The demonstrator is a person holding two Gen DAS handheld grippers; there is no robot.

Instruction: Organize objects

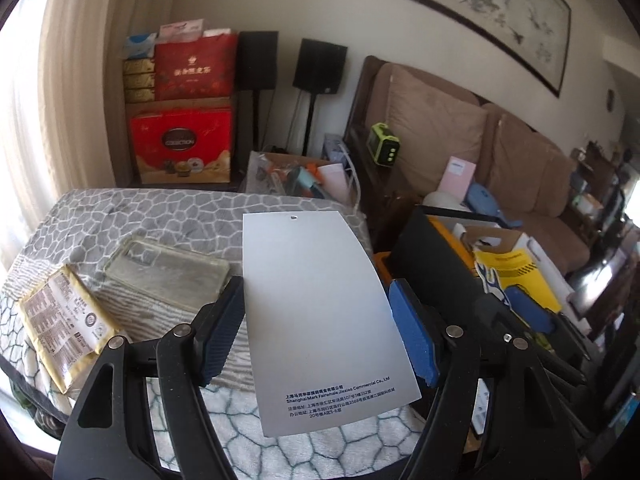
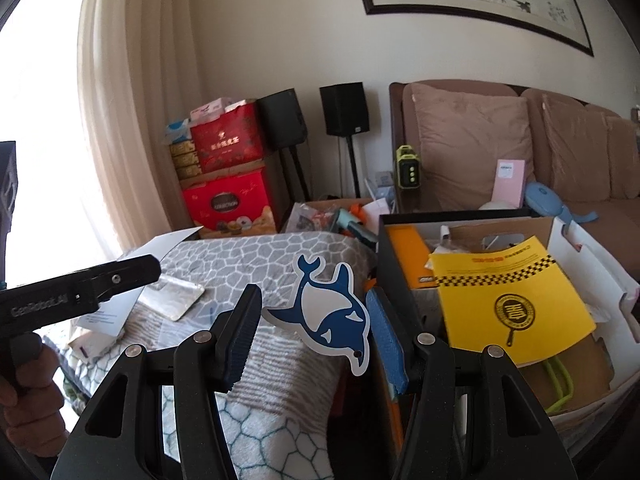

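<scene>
On the far left, a tan packet [image 1: 66, 322] with tiny print lies flat on the grey patterned blanket [image 1: 168, 208]. The print is too small to read. Just beside it sits a clear plastic case [image 1: 164, 270]; the blanket lines show through it.

Next comes the left gripper [image 1: 318, 332]. Its blue pads squeeze both side edges of a grey card [image 1: 316, 312] and hold it up in the air. The card hides the blanket behind it.

In the right wrist view, a hand [image 2: 28, 384] at the left edge holds that gripper, cut off by the frame. The right gripper [image 2: 314, 332] holds a blue and white whale tag [image 2: 330, 316] between its pads. The tag's edges touch both pads.

To the right stands a black box [image 2: 384, 248] full of things. A yellow booklet [image 2: 508, 300] lies on top and covers most of what is under it.
</scene>
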